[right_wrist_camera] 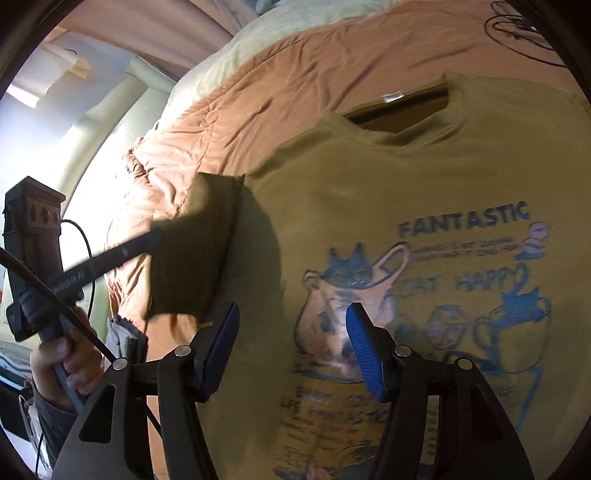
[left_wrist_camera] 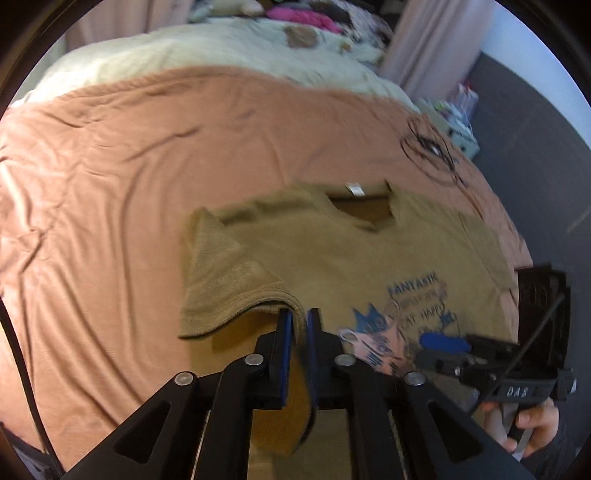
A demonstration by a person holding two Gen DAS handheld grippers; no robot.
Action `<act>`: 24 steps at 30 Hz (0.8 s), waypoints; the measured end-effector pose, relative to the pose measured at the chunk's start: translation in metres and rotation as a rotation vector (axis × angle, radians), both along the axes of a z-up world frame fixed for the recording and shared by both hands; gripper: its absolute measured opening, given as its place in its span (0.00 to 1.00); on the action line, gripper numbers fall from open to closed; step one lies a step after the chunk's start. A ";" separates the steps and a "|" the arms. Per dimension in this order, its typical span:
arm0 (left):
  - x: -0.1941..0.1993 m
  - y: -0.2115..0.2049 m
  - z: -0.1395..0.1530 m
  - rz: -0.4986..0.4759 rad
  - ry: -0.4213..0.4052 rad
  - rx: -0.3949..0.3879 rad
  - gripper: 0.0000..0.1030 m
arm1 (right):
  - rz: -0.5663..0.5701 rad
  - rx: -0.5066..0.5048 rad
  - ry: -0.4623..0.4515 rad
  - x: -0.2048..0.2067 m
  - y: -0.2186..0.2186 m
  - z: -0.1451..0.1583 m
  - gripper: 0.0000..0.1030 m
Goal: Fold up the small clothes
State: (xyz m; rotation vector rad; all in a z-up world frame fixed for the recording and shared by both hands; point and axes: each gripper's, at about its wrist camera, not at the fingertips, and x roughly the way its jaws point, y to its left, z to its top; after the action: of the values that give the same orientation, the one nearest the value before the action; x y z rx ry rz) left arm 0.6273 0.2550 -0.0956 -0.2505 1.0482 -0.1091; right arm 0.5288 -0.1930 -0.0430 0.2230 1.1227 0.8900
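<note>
A mustard T-shirt (left_wrist_camera: 369, 251) with a blue cat print and the word FANTASTIC (right_wrist_camera: 461, 218) lies front up on a salmon bedspread (left_wrist_camera: 129, 184), its collar and white label (left_wrist_camera: 355, 190) at the far side. My left gripper (left_wrist_camera: 299, 325) is shut on the shirt's sleeve edge, and tan cloth hangs down between its blue pads. In the right wrist view the left gripper (right_wrist_camera: 157, 234) holds that sleeve (right_wrist_camera: 192, 251) raised off the bed. My right gripper (right_wrist_camera: 291, 332) stands open just above the print with nothing between its fingers; the left wrist view shows the right gripper (left_wrist_camera: 437, 343) low at the right.
A cream blanket (left_wrist_camera: 221, 48) and a heap of pink clothes (left_wrist_camera: 303, 16) lie beyond the bedspread. A coiled black cable (left_wrist_camera: 432, 147) rests on the bed past the shirt's right shoulder. A hand (right_wrist_camera: 62, 362) grips the left tool's handle. A grey surface (left_wrist_camera: 535, 166) borders the bed at the right.
</note>
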 end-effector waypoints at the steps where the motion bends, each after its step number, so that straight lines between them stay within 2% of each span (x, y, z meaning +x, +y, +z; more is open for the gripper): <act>1: 0.000 -0.003 -0.002 -0.010 0.004 -0.001 0.33 | 0.000 0.002 0.005 0.002 -0.004 0.002 0.64; 2: -0.001 -0.004 -0.003 -0.012 -0.002 0.006 0.48 | -0.001 0.003 0.010 0.001 -0.005 0.002 0.65; 4: -0.005 -0.002 -0.002 -0.001 -0.026 0.028 0.53 | -0.001 -0.012 0.003 0.001 0.000 0.001 0.65; 8: -0.011 0.017 -0.006 0.050 -0.014 0.039 0.53 | 0.032 -0.048 -0.019 -0.001 -0.008 0.001 0.65; 13: -0.025 0.048 -0.032 0.122 0.031 0.033 0.52 | 0.079 -0.129 -0.112 -0.011 0.024 0.007 0.65; 17: -0.033 0.062 -0.058 0.129 0.082 0.023 0.52 | 0.112 -0.215 -0.209 -0.019 0.057 0.006 0.65; 24: -0.045 0.081 -0.087 0.136 0.121 -0.026 0.52 | 0.193 -0.398 -0.298 -0.031 0.122 -0.014 0.65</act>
State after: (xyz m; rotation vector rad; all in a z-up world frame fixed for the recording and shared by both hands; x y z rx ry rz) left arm 0.5819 0.3363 -0.1830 -0.3549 1.1469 0.0156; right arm 0.4981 -0.0707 -0.0569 -0.3406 1.0263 0.8175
